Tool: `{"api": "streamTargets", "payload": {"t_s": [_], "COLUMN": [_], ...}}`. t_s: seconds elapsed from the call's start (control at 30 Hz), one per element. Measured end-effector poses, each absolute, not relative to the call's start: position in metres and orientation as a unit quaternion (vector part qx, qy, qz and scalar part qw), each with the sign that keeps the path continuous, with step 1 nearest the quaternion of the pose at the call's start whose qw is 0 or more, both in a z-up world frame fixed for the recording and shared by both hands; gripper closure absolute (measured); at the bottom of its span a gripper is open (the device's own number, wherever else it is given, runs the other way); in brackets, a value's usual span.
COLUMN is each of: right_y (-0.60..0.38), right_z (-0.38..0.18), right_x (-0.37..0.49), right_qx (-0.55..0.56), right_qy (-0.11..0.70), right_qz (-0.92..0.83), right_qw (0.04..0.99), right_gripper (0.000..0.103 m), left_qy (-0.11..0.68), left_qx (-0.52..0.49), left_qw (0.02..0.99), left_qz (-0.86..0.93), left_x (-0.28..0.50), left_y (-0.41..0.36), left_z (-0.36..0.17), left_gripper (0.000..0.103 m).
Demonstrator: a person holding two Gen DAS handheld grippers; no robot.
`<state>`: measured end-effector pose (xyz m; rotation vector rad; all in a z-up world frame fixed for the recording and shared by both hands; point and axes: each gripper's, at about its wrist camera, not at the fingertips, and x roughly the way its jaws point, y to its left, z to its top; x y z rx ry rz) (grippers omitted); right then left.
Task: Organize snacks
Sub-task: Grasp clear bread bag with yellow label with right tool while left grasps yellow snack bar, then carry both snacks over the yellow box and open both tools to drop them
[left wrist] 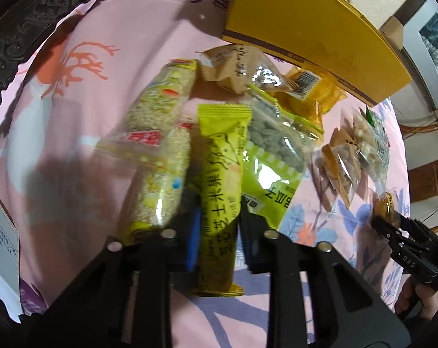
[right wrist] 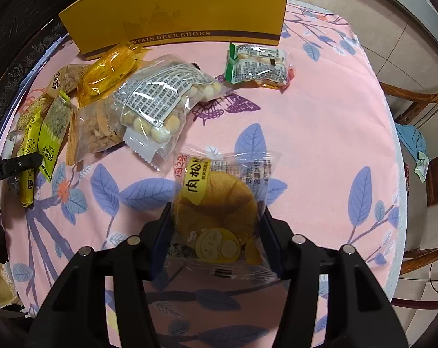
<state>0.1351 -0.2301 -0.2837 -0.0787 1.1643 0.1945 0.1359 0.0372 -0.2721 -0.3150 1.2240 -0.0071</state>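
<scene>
My left gripper (left wrist: 216,220) is shut on a slim yellow-green snack bar packet (left wrist: 221,174), which stands between the pads and overlaps the snack pile. From the right wrist view the same gripper (right wrist: 21,163) shows at the far left, on that yellow packet (right wrist: 27,156). My right gripper (right wrist: 214,211) is shut on a clear-wrapped round bun packet (right wrist: 219,203) with a yellow label, held just above the pink cloth. That right gripper (left wrist: 392,223) also appears at the right of the left wrist view.
A yellow shoe box (right wrist: 175,14) stands at the table's back. Against it lie a rice-crisp bag (left wrist: 158,133), a green tablet packet (left wrist: 274,156), an amber packet (left wrist: 308,92) and a bag of biscuit balls (right wrist: 163,101). A green-edged packet (right wrist: 256,66) lies apart. Wooden chairs (right wrist: 416,98) stand right.
</scene>
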Motion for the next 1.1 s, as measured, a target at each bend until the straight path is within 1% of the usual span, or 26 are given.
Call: {"api": "streamTargets", "payload": {"t_s": [0.27,0.6,0.8,1.1], "right_y": [-0.232,-0.263,-0.276,-0.266], "right_z": [-0.283,-0.263,-0.222,-0.14], "right_x": [0.136,0.119,0.12,0.176], "right_qx": [-0.026,0.015,0.036,0.058], "right_qy": [0.553,0.554,0.518,0.428], "right_qz": [0.092,0.075,0.073,0.098], "right_qw": [0.828,0.829,0.852,0.897], "right_gripper": [0.048,0.048,0.048,0.048], "left_qy": [0.565,0.531,0.482,0.409], "left_qx": [-0.138,-0.138,-0.123,-0.102], "left_qw": [0.813,0.836,0.865,0.9], "left_qz": [-0.01,-0.032,-0.064,-0.107], "left_x": [0.126,0.109,0.115,0.187], "left_y": [0.033,0.03,0.014,-0.018], "left_z": [-0.264,-0.222,-0.17,-0.091], "left_gripper": [0.081,0.081,0.081,0.081]}}
